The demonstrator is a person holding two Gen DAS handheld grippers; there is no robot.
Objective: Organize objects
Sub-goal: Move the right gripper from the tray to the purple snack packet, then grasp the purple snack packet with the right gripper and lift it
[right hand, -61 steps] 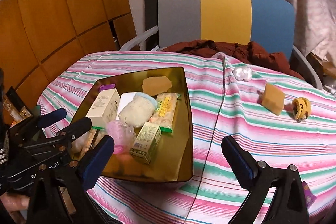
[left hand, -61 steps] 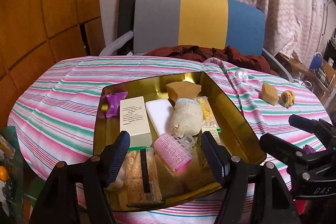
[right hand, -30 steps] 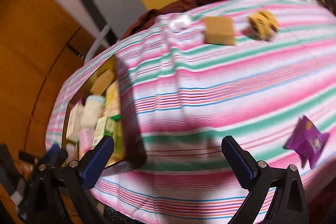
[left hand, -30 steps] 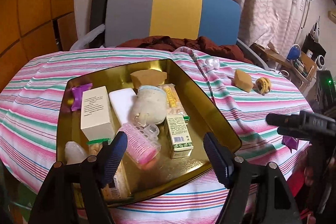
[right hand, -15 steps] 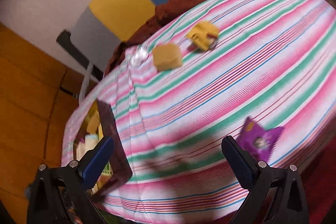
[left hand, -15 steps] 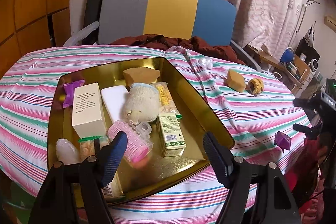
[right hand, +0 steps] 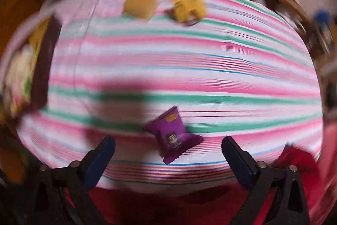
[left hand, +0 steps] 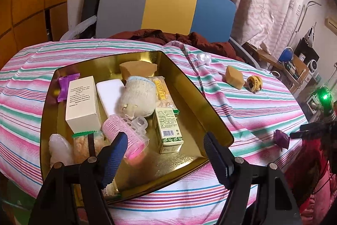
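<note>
Both tongs stand wide open, gripping nothing. Right gripper [right hand: 168,147] hangs over the near edge of the striped cloth [right hand: 189,69], with a purple sachet [right hand: 172,136] lying flat just ahead of its fingers, between them; this view is blurred. Left gripper [left hand: 164,144] hovers over the near end of the gold tray [left hand: 210,119]. Just beyond its tips lie a pink roller [left hand: 124,136] and a green box [left hand: 168,130]. Farther in sit a cream box [left hand: 82,102], a white bar [left hand: 109,96], a knit pouch [left hand: 137,98], a tan sponge [left hand: 137,70] and a second purple sachet [left hand: 65,88]. Right of the tray, another sponge [left hand: 233,77] and a yellow scrunchie [left hand: 254,82] rest on the cloth. A chair [left hand: 166,7] stands behind.
</note>
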